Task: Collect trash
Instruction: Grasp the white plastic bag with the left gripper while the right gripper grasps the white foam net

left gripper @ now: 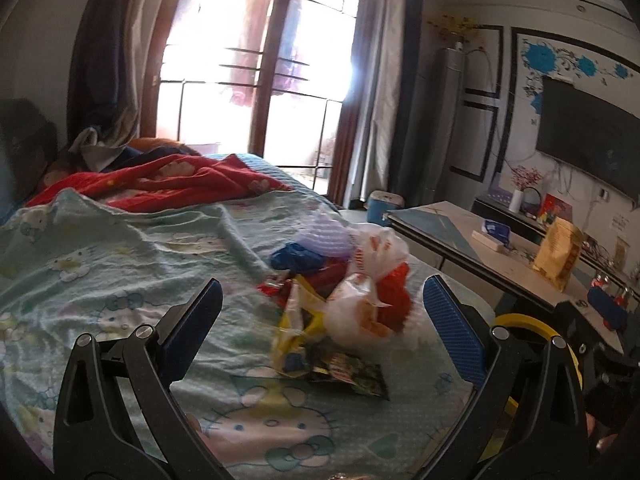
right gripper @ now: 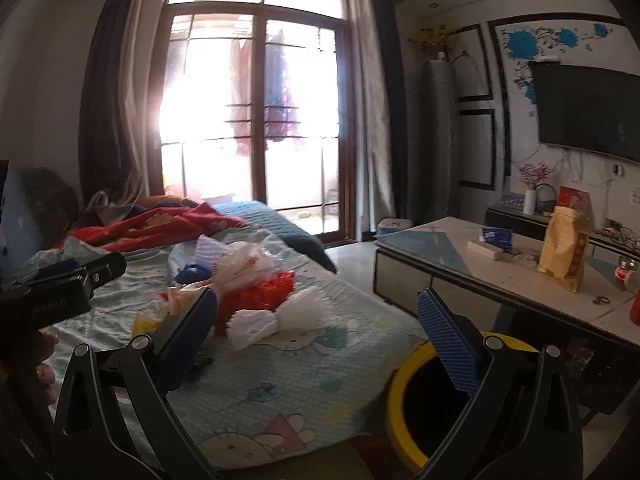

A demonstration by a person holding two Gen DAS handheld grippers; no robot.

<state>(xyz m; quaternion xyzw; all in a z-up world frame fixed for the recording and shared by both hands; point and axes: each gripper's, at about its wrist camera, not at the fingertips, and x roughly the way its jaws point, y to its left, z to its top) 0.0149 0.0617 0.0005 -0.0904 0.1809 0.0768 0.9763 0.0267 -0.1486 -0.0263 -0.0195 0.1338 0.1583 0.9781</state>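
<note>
A heap of trash lies on the bed's pale green cartoon sheet (left gripper: 120, 264): white plastic bags (left gripper: 360, 308), a red net bag (left gripper: 396, 296), a blue bag (left gripper: 296, 256), a yellow wrapper (left gripper: 296, 320) and a dark snack packet (left gripper: 352, 372). My left gripper (left gripper: 324, 312) is open and empty, its jaws on either side of the heap, just above it. My right gripper (right gripper: 316, 316) is open and empty, to the right of the heap (right gripper: 248, 280), above the bed edge. A yellow-rimmed black bin (right gripper: 420, 396) stands on the floor beside the bed; it also shows in the left wrist view (left gripper: 532, 328).
A red blanket (left gripper: 160, 184) and clothes lie at the bed's far end. A low table (right gripper: 520, 276) with a gold bag (right gripper: 564, 248) and a box stands to the right. A TV (right gripper: 588, 112) hangs on the wall. Glass doors are behind the bed.
</note>
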